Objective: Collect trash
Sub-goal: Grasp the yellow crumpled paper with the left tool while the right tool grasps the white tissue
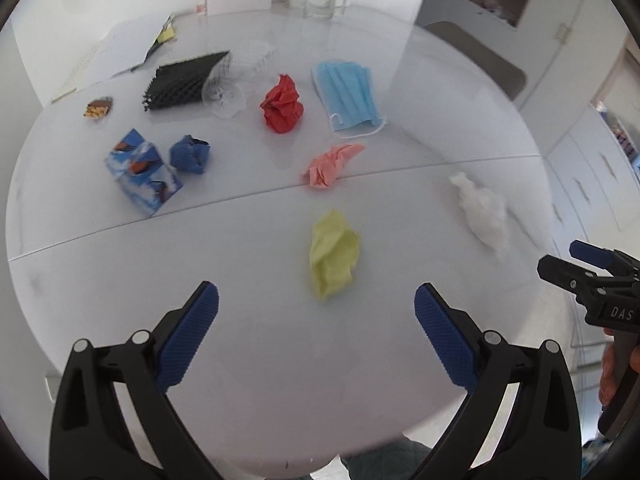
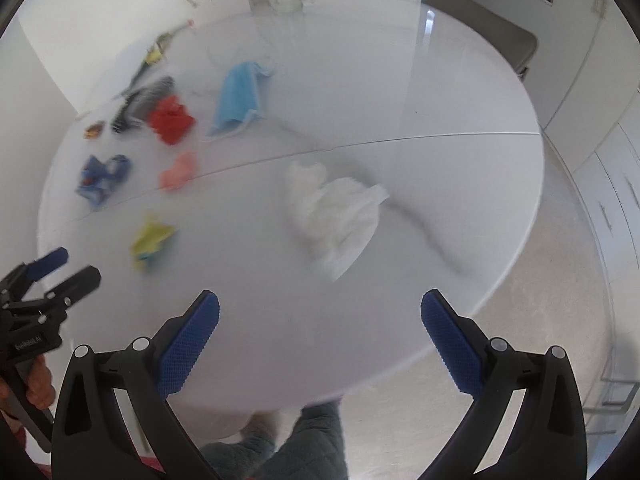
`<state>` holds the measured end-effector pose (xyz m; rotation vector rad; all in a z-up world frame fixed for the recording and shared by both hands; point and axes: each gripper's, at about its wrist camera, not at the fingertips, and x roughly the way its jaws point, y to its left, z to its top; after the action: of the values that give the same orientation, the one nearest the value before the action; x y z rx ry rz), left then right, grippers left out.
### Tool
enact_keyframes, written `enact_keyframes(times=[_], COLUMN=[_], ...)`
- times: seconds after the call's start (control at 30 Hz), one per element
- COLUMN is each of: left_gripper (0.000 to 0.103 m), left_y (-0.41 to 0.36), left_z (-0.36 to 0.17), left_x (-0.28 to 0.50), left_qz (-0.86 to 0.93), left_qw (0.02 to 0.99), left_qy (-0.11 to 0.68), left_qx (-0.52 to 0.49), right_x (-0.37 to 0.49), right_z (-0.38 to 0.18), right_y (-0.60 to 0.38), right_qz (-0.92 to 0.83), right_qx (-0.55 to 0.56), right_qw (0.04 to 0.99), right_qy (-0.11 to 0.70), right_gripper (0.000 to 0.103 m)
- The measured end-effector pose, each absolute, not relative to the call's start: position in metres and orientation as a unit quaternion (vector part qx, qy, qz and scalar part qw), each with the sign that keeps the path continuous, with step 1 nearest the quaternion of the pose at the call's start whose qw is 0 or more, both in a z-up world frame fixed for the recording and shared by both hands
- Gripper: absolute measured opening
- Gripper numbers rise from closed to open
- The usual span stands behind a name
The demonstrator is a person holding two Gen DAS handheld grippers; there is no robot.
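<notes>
The step in hand looks like the first pickup. On the round worktop (image 1: pixel 240 360), the left tool (image 1: pixel 316 304) hovers wide apart and empty before one yellow wad (image 1: pixel 334 254); the right tool (image 2: pixel 320 312), equally spread and empty, faces one white tissue (image 2: pixel 336 208). Next, each should descend and pinch. Also one red (image 1: pixel 282 104), pink (image 1: pixel 332 164), blue wad (image 1: pixel 190 154).

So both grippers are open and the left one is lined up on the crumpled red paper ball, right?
Not quite. The open left gripper faces the crumpled yellow paper, as the left wrist view shows; the crumpled red paper ball lies farther back. The right gripper is open too.
</notes>
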<state>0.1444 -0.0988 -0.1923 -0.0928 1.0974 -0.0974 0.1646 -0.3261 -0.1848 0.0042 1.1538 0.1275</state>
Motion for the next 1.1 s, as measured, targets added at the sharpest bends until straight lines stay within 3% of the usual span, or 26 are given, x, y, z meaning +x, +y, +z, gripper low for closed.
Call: enact_keyframes(times=[0.23,0.43,0.5,0.7,0.77,0.9,0.97,1.0,1.1], left_gripper=[0.073,0.05,0.038,0.037,0.037,0.037,0.037,0.037,0.037], left_y=[-0.111,-0.123,-0.126,-0.118,-0.114,-0.101,-0.093,-0.089,-0.08], left_z=[-0.228,-0.244,-0.244,-0.239,-0.234,-0.219,-0.21,-0.206,-0.193], left_x=[0.186,0.193,0.194,0.193,0.19,0.179,0.175,0.17,0.154], left_qz=[-0.012,-0.006,-0.007,-0.009,-0.008,-0.003,-0.001,0.002,0.008], left_qw=[0.83,0.811,0.812,0.814,0.816,0.82,0.822,0.824,0.828], left_qy=[0.555,0.585,0.583,0.58,0.576,0.57,0.566,0.564,0.558], left_qx=[-0.045,-0.022,-0.015,-0.04,-0.043,-0.05,-0.053,-0.055,-0.062], right_x=[0.21,0.227,0.23,0.238,0.24,0.244,0.243,0.243,0.24], right_z=[-0.212,-0.22,-0.221,-0.228,-0.232,-0.243,-0.241,-0.24,-0.236], right_y=[-0.338,-0.345,-0.347,-0.336,-0.329,-0.319,-0.316,-0.315,-0.311], right_qz=[0.098,0.11,0.113,0.124,0.123,0.123,0.127,0.131,0.142], right_qx=[-0.019,-0.022,-0.018,-0.032,-0.047,-0.07,-0.074,-0.072,-0.066], right_qw=[0.818,0.81,0.808,0.808,0.81,0.807,0.811,0.811,0.81], right_qy=[0.566,0.576,0.577,0.576,0.572,0.573,0.566,0.565,0.565], right_gripper=[0.1,0.1,0.1,0.1,0.093,0.061,0.039,0.023,0.017])
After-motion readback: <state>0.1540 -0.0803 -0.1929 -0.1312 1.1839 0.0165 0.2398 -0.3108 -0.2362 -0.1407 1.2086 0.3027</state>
